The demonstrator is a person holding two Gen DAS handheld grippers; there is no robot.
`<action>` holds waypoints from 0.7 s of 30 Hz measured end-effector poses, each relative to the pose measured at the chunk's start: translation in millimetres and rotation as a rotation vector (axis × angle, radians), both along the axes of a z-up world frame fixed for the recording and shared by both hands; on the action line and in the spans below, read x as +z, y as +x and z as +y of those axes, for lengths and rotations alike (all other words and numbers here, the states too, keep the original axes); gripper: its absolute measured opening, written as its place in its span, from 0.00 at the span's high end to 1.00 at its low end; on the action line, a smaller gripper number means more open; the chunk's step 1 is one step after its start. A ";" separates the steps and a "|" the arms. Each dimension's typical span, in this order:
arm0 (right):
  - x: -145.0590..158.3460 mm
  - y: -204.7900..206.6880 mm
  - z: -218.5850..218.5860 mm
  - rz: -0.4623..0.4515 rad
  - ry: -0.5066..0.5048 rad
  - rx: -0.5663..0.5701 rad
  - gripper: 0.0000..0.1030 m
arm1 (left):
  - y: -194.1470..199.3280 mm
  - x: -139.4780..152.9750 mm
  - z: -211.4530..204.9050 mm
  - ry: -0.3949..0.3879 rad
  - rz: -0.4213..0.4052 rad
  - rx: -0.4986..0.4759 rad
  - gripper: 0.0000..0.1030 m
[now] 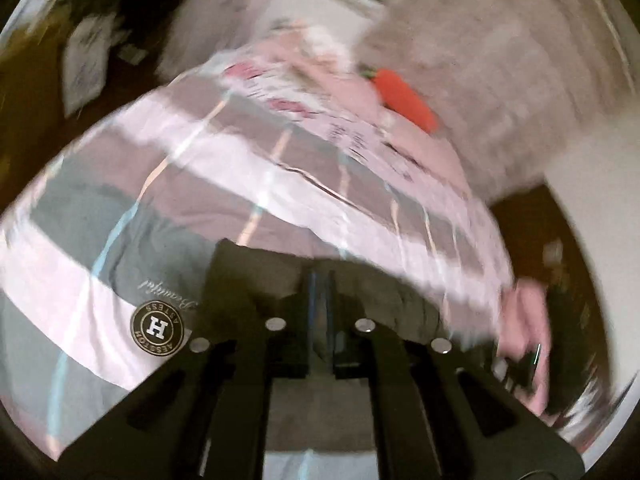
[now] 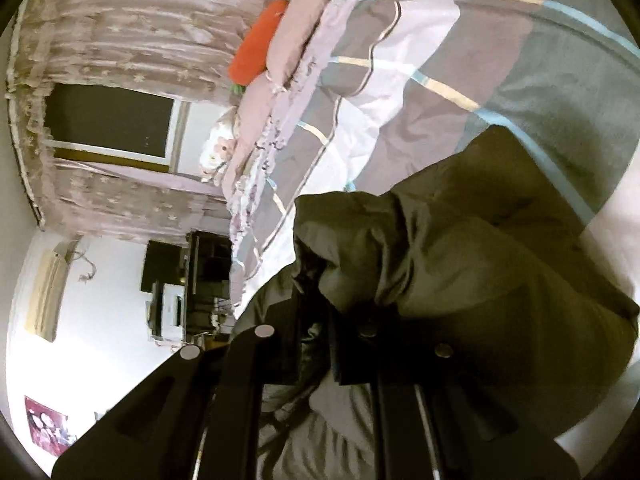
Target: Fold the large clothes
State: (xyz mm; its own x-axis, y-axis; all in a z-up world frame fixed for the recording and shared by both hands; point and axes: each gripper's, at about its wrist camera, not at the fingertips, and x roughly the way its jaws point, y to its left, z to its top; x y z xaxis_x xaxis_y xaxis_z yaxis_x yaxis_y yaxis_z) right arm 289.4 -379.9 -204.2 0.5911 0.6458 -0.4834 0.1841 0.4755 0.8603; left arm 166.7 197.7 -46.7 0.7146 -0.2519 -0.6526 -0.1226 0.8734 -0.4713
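A dark olive garment (image 2: 460, 248) lies bunched on a bed with a striped grey, mauve and white cover (image 2: 400, 92). My right gripper (image 2: 316, 300) is shut on a fold of the garment at its near edge, with cloth draped over the right finger. In the left wrist view the same dark garment (image 1: 260, 280) lies just ahead of my left gripper (image 1: 320, 300), whose jaws stand nearly together on a thin edge of the cloth. This view is blurred by motion.
Pink pillows (image 2: 296, 24) and an orange carrot-shaped cushion (image 2: 256, 44) lie at the head of the bed; the cushion also shows in the left wrist view (image 1: 408, 100). Curtains (image 2: 120, 20), a window and dark furniture (image 2: 200, 268) stand beyond. A person's hand (image 1: 524, 328) is at the bed's right.
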 end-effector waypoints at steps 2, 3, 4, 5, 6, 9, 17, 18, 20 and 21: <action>-4.1 7.1 2.2 0.017 0.005 -0.006 0.90 | -20.5 -4.2 -48.2 0.090 -0.001 -0.126 0.88; -5.4 10.0 3.4 0.022 0.005 -0.011 0.90 | -28.8 -11.7 -66.5 0.099 0.012 -0.180 0.88; -5.7 11.4 4.4 0.024 0.002 -0.013 0.90 | -35.4 -22.0 -83.4 0.097 0.033 -0.235 0.88; -5.9 12.4 4.8 0.026 0.000 -0.015 0.90 | -40.8 -37.4 -103.5 0.090 0.065 -0.300 0.88; -4.5 12.2 5.5 0.025 -0.004 -0.019 0.90 | -43.6 -50.7 -118.6 0.104 0.093 -0.337 0.88; 1.9 10.1 7.1 0.010 -0.020 -0.025 0.90 | -37.6 -88.5 -151.8 0.187 0.168 -0.379 0.88; 47.0 -5.3 19.3 -0.042 -0.216 0.021 0.22 | 40.7 -128.0 -154.9 0.356 0.189 -0.220 0.86; 66.9 -18.7 23.4 -0.104 -0.294 -0.008 0.08 | 47.4 -129.5 -152.2 0.367 0.187 -0.202 0.86; 96.2 -41.8 38.6 -0.217 -0.439 -0.009 0.08 | 63.0 -132.4 -145.6 0.388 0.192 -0.167 0.86; 109.5 -52.6 52.6 -0.283 -0.496 0.053 0.08 | 69.6 -134.6 -140.0 0.373 0.201 -0.153 0.86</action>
State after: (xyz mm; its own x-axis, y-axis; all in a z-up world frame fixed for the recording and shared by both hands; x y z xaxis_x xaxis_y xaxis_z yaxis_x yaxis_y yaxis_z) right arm 236.8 -327.3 -94.7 0.7142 0.4146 -0.5639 -0.0563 0.8371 0.5441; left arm 236.3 57.7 -181.3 0.5373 -0.0659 -0.8408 -0.0352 0.9943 -0.1004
